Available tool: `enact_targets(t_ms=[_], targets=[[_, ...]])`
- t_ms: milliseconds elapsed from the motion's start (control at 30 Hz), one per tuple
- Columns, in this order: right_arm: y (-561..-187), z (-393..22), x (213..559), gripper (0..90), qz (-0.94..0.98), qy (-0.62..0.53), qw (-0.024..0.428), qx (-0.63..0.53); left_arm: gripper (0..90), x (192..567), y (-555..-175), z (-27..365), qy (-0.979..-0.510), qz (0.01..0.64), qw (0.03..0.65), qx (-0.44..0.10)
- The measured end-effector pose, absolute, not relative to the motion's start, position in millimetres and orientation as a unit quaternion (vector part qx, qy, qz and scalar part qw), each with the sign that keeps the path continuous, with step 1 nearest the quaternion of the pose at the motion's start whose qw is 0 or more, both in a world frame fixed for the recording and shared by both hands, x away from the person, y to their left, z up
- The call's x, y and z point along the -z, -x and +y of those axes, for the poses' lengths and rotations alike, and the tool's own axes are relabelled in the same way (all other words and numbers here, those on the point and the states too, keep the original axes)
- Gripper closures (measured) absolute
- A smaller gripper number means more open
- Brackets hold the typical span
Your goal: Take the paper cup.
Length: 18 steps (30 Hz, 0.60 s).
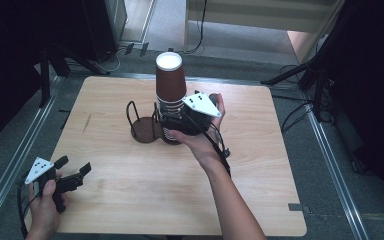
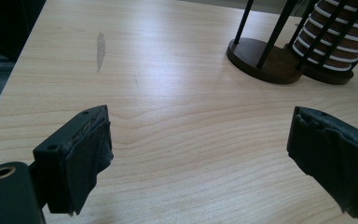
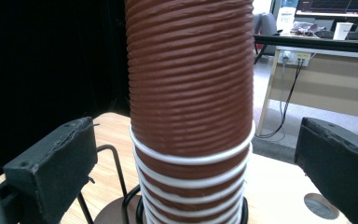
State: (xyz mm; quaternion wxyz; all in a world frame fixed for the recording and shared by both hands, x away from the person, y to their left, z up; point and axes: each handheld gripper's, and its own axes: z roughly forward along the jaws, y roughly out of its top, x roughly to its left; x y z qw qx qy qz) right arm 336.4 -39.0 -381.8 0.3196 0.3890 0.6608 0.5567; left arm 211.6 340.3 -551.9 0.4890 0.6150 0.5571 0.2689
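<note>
Soft overhead light is falling evenly on the pale worktop (image 1: 130,200), the surroundings are sinking into near-black, a mild sheen is glinting on the wood in the left gripper view, and close edges are blurring slightly.

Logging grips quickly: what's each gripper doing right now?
Left gripper: open, holding nothing.
Right gripper: open, jaws either side of the cup stack, not touching.

**Surroundings of the work area**

Pale wooden table top (image 1: 130,200) with rounded corners, bearing a dark streak (image 2: 100,49) near its left side. Grey carpeted floor (image 1: 330,165) surrounds it; black cables (image 1: 295,117) trail right. A beige desk (image 3: 326,88) stands behind.
</note>
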Motion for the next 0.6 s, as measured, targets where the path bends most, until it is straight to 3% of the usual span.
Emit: enact_targets(t_ms=[600], targets=[[-368, -17, 377, 0.0, 0.65, -0.403, 0.32, -0.559, 7.5, 552, -212, 341, -0.616, 0.556, 0.489, -0.268]])
